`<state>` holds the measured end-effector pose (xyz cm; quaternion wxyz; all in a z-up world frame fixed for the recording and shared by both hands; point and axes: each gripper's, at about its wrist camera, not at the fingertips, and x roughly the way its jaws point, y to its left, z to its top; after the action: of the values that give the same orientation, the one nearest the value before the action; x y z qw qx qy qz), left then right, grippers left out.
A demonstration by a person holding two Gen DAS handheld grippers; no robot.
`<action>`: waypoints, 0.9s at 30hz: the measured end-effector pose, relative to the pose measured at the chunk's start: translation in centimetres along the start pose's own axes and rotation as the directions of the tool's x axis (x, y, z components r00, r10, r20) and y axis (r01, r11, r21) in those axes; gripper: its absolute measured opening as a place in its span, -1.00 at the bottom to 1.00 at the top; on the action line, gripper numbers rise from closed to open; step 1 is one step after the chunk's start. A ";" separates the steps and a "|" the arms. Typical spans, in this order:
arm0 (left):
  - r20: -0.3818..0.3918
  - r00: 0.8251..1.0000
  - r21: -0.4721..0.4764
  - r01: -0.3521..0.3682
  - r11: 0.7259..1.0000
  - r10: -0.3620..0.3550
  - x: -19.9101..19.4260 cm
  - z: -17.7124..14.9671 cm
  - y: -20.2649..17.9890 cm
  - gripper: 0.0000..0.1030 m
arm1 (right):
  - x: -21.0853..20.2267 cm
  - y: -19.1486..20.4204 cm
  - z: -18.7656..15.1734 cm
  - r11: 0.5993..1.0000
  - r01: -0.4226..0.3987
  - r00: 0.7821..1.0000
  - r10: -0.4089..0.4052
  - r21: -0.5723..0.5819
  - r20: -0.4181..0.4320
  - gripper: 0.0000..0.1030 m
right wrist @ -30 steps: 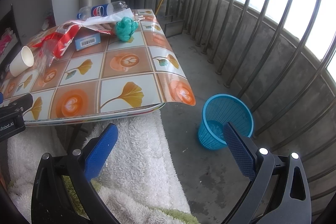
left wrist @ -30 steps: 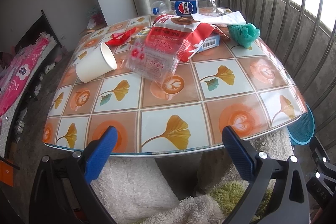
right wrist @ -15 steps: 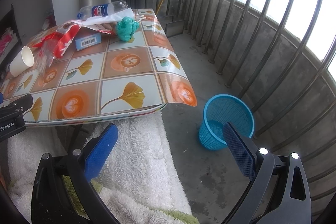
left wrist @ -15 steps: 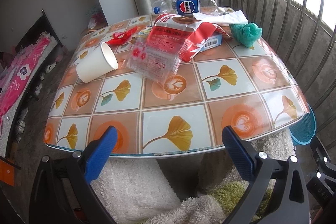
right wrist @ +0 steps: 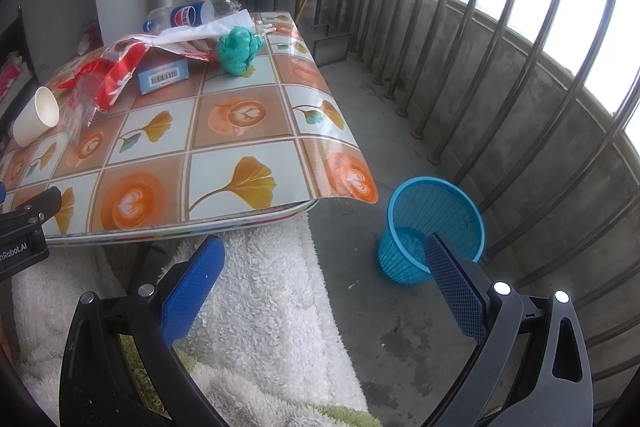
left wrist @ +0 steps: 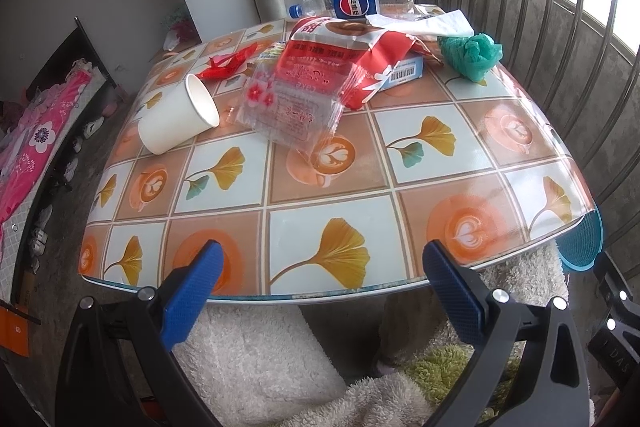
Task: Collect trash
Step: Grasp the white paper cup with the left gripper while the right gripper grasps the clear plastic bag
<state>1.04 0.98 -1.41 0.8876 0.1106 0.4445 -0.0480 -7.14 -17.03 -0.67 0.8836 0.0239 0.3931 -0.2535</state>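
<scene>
Right now your left gripper (left wrist: 320, 291) hangs with its blue pads spread wide and nothing between them, just off the near edge of the table (left wrist: 404, 215). Your right gripper (right wrist: 324, 287) is equally agape and empty, held over the white fluffy rug (right wrist: 264, 307) beside the table's corner. Further out on the table lies the trash: a white paper cup (left wrist: 176, 121) tipped on its side at the left, a clear plastic wrapper (left wrist: 292, 107) near the middle, and a red snack bag (left wrist: 340, 55) draped over a blue box (left wrist: 402, 73). Behind them sit a crumpled green bag (left wrist: 472, 55), a white tissue (left wrist: 420, 25) and a Pepsi bottle (left wrist: 348, 3) (lying flat). Down on the concrete floor, right of the table, stands the blue mesh bin (right wrist: 434, 227).
</scene>
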 end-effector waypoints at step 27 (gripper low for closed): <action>0.271 0.934 -0.309 0.314 0.898 -0.234 2.0 5.7 17.6 0.89 | 2.6 9.5 9.6 0.854 -0.519 0.853 0.520 -0.023 0.048 0.84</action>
<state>9.88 16.75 2.98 0.9221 -0.1181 0.3528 -0.1063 5.34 -12.19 2.63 0.9293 0.1184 0.3498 -0.0044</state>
